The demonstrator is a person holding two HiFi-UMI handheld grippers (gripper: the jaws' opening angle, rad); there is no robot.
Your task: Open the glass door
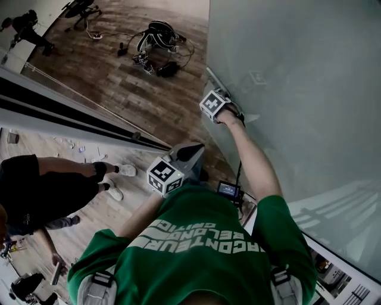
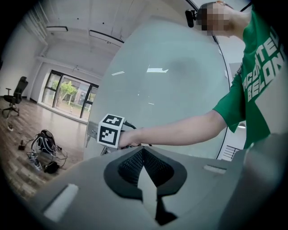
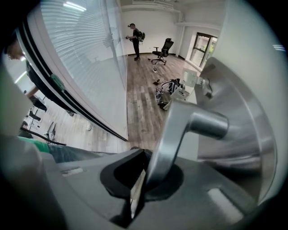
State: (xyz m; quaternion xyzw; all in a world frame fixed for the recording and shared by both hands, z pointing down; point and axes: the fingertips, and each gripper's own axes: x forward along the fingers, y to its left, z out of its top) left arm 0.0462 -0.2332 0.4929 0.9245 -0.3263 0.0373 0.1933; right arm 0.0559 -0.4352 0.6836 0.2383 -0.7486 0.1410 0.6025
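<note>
The frosted glass door (image 1: 297,89) stands at the right of the head view. My right gripper (image 1: 226,108) reaches out to it at arm's length. In the right gripper view my right gripper (image 3: 146,155) is shut on the door's metal lever handle (image 3: 180,130), which runs up from the jaws to a round stub on the door (image 3: 252,67). My left gripper (image 1: 190,152) hangs close to my chest and points toward the door. Its jaws (image 2: 143,152) are shut with nothing between them. That view shows the right gripper's marker cube (image 2: 110,130) against the glass door (image 2: 171,90).
A dark floor track and glass partition (image 1: 59,113) cross the wooden floor at the left. A backpack with cables (image 1: 158,39) lies further off, near an office chair (image 1: 80,9). A person in black (image 1: 53,184) stands close at my left. Another person (image 3: 135,38) stands far back.
</note>
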